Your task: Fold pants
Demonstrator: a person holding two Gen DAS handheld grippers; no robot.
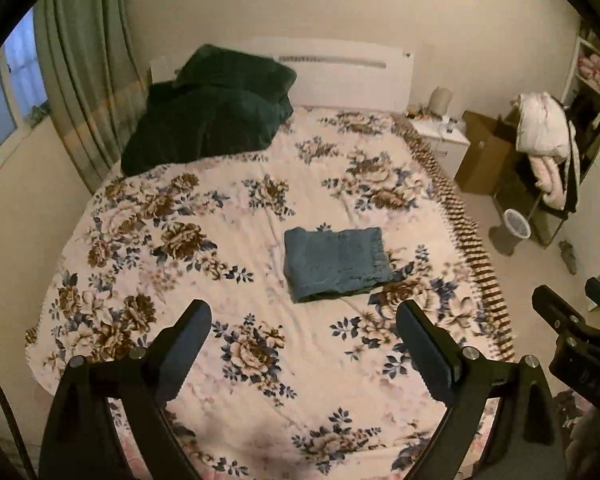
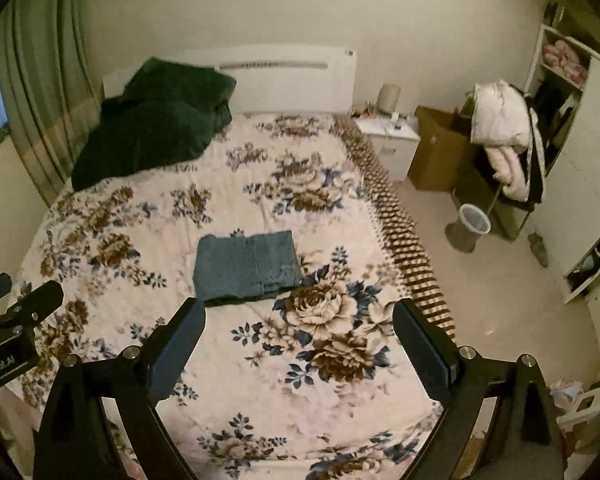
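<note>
Blue pants [image 1: 336, 262] lie folded into a flat rectangle on the floral bedspread [image 1: 236, 216], near the middle of the bed. In the right wrist view the same folded pants [image 2: 246, 266] sit just beyond my left finger. My left gripper [image 1: 304, 312] hovers open above the bed, short of the pants, with nothing between its fingers. My right gripper [image 2: 300, 310] is open too, held over the bedspread [image 2: 340, 392] to the right of the pants. Each gripper shows at the edge of the other's view.
A dark green blanket [image 1: 208, 120] is heaped at the head of the bed by the curtain [image 1: 88, 80]. Right of the bed stand a white nightstand [image 2: 392, 140], a cardboard box [image 2: 436, 152], a chair with clothes [image 2: 504, 136], a bin [image 2: 474, 222] and shelves [image 2: 572, 128].
</note>
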